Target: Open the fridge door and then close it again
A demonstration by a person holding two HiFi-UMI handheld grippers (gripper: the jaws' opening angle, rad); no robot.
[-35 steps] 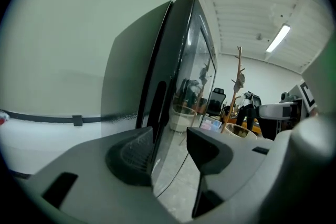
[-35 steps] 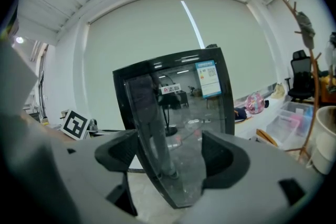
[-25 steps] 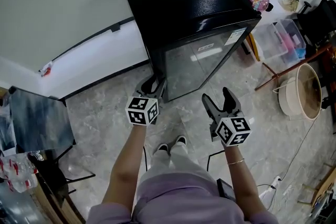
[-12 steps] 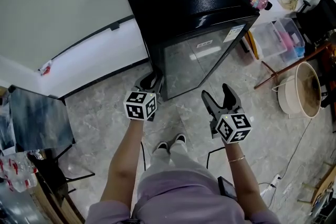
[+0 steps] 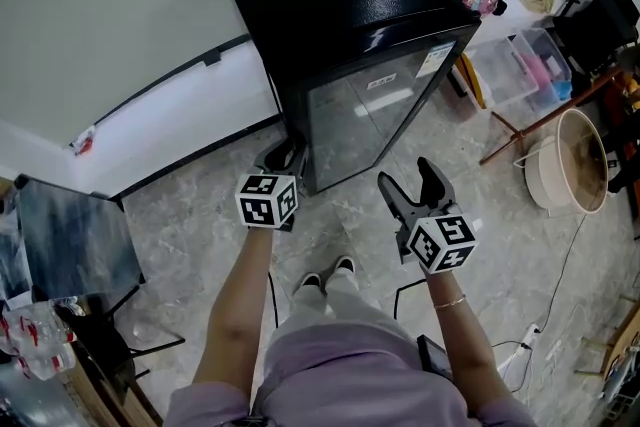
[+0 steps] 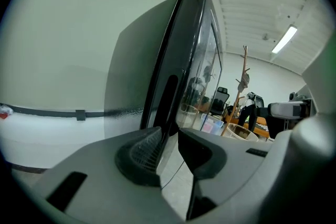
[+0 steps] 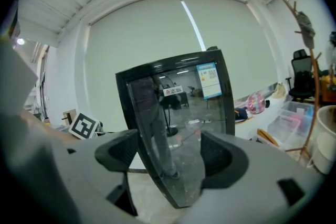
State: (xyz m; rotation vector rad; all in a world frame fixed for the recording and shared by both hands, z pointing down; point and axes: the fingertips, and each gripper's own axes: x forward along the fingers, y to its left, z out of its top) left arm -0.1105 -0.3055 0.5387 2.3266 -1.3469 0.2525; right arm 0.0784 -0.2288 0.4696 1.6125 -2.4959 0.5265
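Fridge door has its left edge pinched in our left tongs, jaws just closing on it; right tongs gape empty; this shallow pinch may slip when we pull

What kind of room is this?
Probably an office or lab corner, not a kitchen: a black mini fridge on a tiled floor, clear storage bins beside it, an office chair further back.
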